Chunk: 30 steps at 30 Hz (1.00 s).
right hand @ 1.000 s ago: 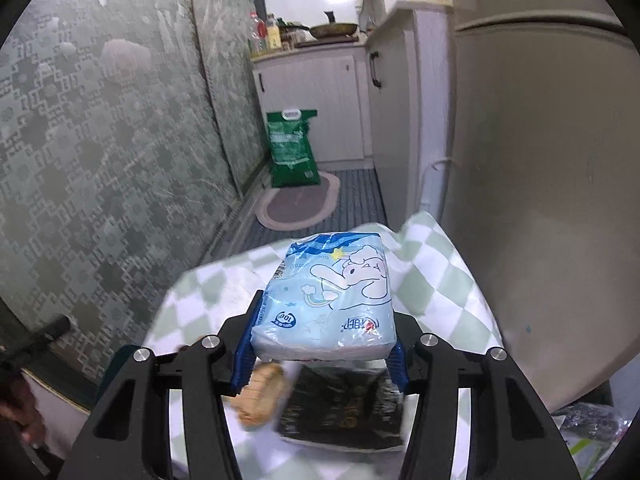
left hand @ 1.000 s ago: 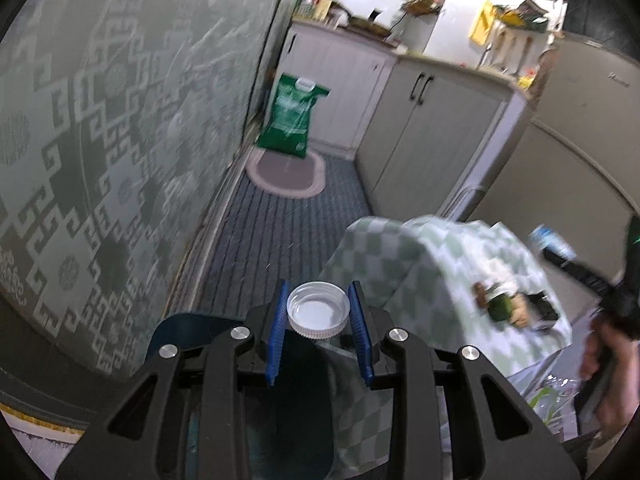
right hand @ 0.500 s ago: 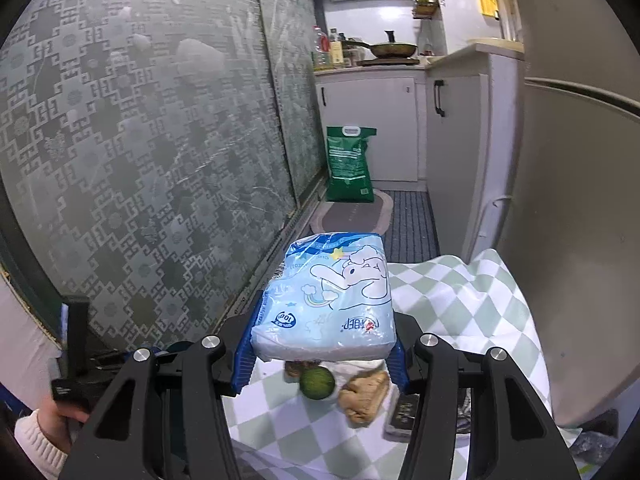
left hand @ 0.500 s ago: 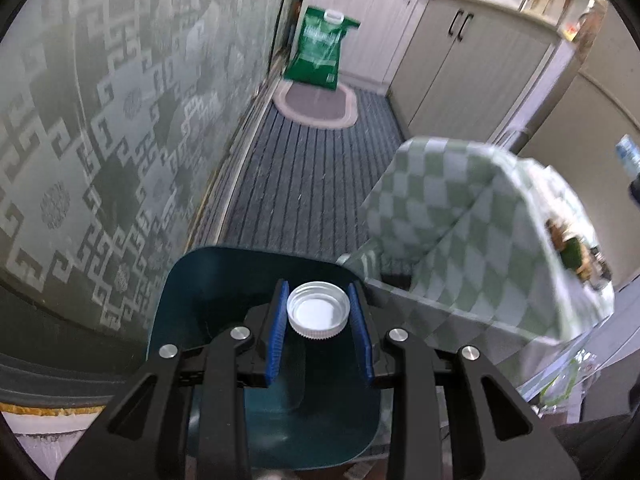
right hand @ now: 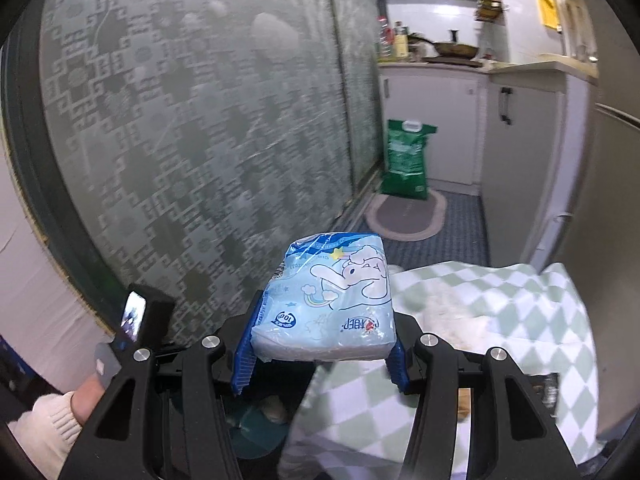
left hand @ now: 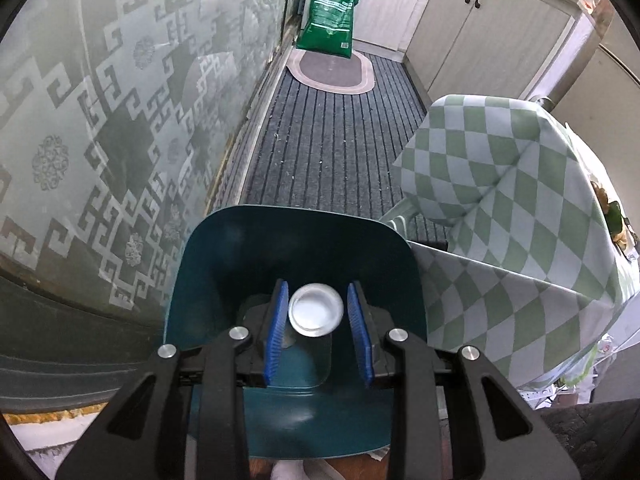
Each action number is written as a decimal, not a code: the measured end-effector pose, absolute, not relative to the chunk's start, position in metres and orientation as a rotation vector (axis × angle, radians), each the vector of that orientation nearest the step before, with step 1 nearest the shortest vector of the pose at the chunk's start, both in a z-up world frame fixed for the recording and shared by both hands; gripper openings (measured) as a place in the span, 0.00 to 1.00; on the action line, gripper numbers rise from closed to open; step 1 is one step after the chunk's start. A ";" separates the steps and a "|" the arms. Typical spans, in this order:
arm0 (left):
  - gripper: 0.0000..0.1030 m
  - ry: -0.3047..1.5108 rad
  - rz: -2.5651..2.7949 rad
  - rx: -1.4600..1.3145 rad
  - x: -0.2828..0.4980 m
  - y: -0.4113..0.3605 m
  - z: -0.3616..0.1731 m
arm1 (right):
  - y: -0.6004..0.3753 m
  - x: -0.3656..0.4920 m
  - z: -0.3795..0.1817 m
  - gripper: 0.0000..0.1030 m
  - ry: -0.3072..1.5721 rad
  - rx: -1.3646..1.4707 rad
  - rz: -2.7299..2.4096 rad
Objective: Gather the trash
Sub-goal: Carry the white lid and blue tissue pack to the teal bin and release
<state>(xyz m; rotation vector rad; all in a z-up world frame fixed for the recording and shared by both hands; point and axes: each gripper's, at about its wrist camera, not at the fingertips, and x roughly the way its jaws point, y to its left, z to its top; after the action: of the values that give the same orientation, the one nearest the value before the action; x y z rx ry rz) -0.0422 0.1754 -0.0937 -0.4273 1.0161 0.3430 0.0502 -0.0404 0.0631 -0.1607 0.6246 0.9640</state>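
Observation:
My left gripper [left hand: 317, 332] hangs over the open dark teal bin [left hand: 224, 272]. Its blue pads [left hand: 276, 328] stand apart from a white round lid [left hand: 316, 309], which sits loose between them with a gap on each side. My right gripper [right hand: 320, 344] is shut on a light blue tissue pack [right hand: 332, 304] with a cartoon print, held in the air above the edge of the green checked tablecloth [right hand: 520, 312]. The teal bin also shows low down in the right wrist view [right hand: 256, 428], below the gripper. The left hand and its gripper body [right hand: 140, 320] are at the lower left there.
The table with the green checked cloth [left hand: 500, 200] stands right of the bin, with food scraps [left hand: 612, 216] at its far edge. A frosted patterned glass door [left hand: 100, 120] runs along the left. A green sack [left hand: 332, 16], an oval mat [left hand: 332, 72] and white cabinets [left hand: 480, 32] lie beyond.
My left gripper moved from beside the table to over the teal bin and its jaws opened off the white lid. My right gripper lifted away from the table with the tissue pack.

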 end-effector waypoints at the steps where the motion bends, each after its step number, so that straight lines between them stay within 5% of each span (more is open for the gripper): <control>1: 0.33 1.017 0.342 -0.431 -0.043 0.177 -0.094 | -0.035 0.047 0.061 0.52 0.630 -0.173 0.974; 30: 0.53 0.545 0.309 -0.449 -0.086 0.186 -0.012 | 0.054 0.010 -0.043 0.52 0.931 -0.397 1.107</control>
<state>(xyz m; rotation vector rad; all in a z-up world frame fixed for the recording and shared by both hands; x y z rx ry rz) -0.0862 0.1863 -0.0121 -0.4488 0.5445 0.3091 0.0096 0.0537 -0.0435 -0.3967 0.9308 1.1073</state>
